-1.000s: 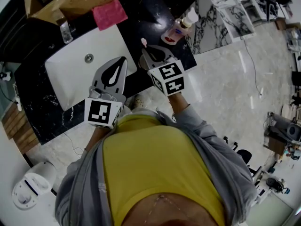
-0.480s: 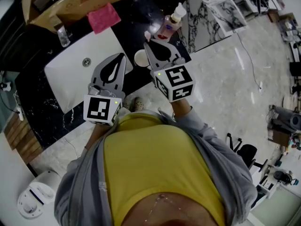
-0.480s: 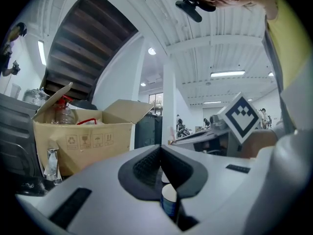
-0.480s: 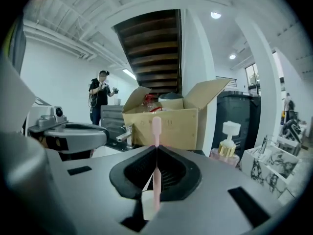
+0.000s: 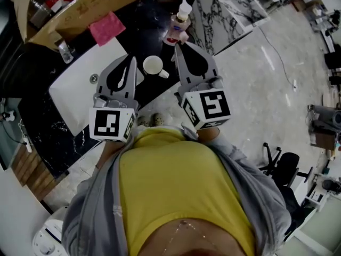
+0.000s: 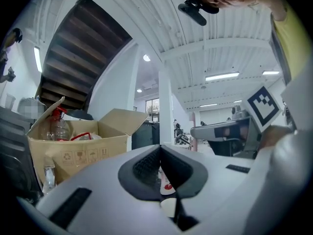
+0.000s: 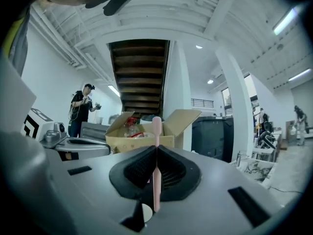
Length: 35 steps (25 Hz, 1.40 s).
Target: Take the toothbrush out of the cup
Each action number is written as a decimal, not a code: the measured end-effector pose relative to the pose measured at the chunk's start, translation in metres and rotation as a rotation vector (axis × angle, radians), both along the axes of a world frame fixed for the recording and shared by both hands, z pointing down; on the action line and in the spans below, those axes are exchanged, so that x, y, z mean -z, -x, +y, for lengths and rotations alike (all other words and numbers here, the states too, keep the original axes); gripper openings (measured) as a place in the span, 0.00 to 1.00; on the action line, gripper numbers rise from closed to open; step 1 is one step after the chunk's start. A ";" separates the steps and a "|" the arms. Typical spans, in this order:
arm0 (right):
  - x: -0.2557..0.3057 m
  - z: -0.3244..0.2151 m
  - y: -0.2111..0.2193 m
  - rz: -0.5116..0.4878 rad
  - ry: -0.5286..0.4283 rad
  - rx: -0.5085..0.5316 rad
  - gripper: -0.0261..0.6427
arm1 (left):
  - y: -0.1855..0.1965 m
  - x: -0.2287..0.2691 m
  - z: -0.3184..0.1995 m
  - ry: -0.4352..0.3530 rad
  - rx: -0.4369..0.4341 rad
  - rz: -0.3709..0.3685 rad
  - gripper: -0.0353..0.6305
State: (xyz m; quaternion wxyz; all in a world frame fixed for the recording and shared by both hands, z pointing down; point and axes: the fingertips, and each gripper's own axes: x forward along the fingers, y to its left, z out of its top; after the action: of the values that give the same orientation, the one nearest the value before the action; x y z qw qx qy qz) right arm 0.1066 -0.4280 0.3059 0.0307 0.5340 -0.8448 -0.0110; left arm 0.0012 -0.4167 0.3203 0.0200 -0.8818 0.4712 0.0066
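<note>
Though the right tool (image 7: 156, 150) clamps the pink toothbrush (image 7: 156, 126) upright, the head view hides it; left tool (image 6: 160, 152) closed, empty.

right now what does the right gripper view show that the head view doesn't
Only the right gripper view: a pink toothbrush held upright between the right gripper's shut jaws, a staircase and a standing person. Only the head view: the white sink, the pink cloth and the bottle on the dark counter. Both: the cardboard box, the left gripper and the right one.
</note>
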 end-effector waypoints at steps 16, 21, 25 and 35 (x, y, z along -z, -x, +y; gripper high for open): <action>0.001 0.037 -0.036 -0.060 -0.029 -0.129 0.07 | -0.014 0.019 0.019 -0.040 -0.016 -0.006 0.05; 0.001 0.041 -0.036 -0.072 -0.032 -0.130 0.07 | -0.013 0.019 0.023 -0.042 -0.015 -0.004 0.05; 0.003 0.041 -0.038 -0.070 -0.037 -0.126 0.07 | -0.015 0.020 0.023 -0.045 -0.014 -0.001 0.05; -0.001 0.036 -0.048 -0.082 -0.039 -0.106 0.07 | -0.025 0.017 0.022 -0.044 0.000 -0.009 0.05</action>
State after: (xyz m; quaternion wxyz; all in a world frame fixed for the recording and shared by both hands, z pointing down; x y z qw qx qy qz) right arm 0.1549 -0.3916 0.3066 -0.0137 0.5786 -0.8155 -0.0039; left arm 0.0262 -0.3950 0.3036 0.0416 -0.8812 0.4707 0.0130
